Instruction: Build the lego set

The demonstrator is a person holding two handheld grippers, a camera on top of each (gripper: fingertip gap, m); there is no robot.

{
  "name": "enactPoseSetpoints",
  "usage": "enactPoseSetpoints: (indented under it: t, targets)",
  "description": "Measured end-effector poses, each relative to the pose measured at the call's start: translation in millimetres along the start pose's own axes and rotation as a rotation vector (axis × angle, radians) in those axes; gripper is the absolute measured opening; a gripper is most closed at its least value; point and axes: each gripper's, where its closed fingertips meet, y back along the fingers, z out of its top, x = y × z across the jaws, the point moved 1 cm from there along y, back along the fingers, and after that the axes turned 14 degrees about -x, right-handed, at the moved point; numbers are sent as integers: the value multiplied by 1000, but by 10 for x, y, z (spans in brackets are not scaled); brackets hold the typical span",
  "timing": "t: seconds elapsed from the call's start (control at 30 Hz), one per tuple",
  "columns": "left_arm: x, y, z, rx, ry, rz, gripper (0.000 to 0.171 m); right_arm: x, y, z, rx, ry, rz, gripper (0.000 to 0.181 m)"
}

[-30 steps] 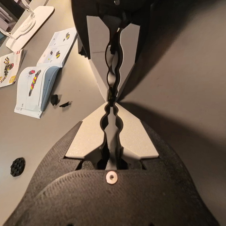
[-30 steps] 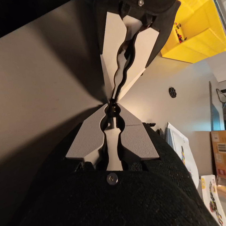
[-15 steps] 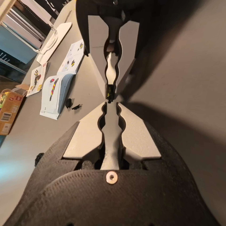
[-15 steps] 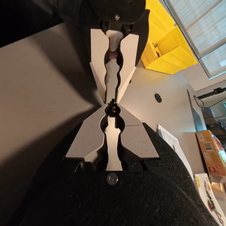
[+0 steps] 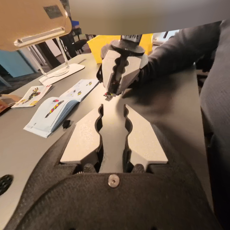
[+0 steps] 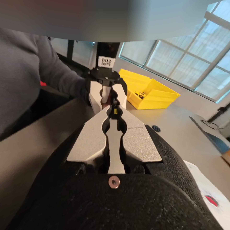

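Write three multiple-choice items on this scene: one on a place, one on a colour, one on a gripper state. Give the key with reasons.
1. Where does the open booklet lie?
A. In the bin
B. On the table, left of the left hand-held gripper
C. Under the lamp base

2. What colour is the bin?
A. Yellow
B. Blue
C. Red

3. How does the left hand-held gripper stand?
A. Shut on a brick
B. Shut on the booklet
C. Open, holding nothing

Key: 1 B, it lies flat on the table left of that gripper's fingers. 2 A, its walls are plain yellow. 3 C, bare table shows between its fingers, while the right hand-held gripper pinches the small lego piece.
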Motion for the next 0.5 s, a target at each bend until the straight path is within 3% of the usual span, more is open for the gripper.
enactPoseSetpoints:
  t: [0.17, 0.37, 0.5]
  targets:
    - [-28, -154, 115, -81, -64, 18, 25, 50, -20, 148, -107, -89, 32, 6]
    - [-115, -185, 273, -195, -190, 11, 15, 136, -55, 181, -119, -67, 69, 6]
    - [-89, -197, 241, -166, -151, -1, 15, 120, -30, 139, -80, -41, 73, 6]
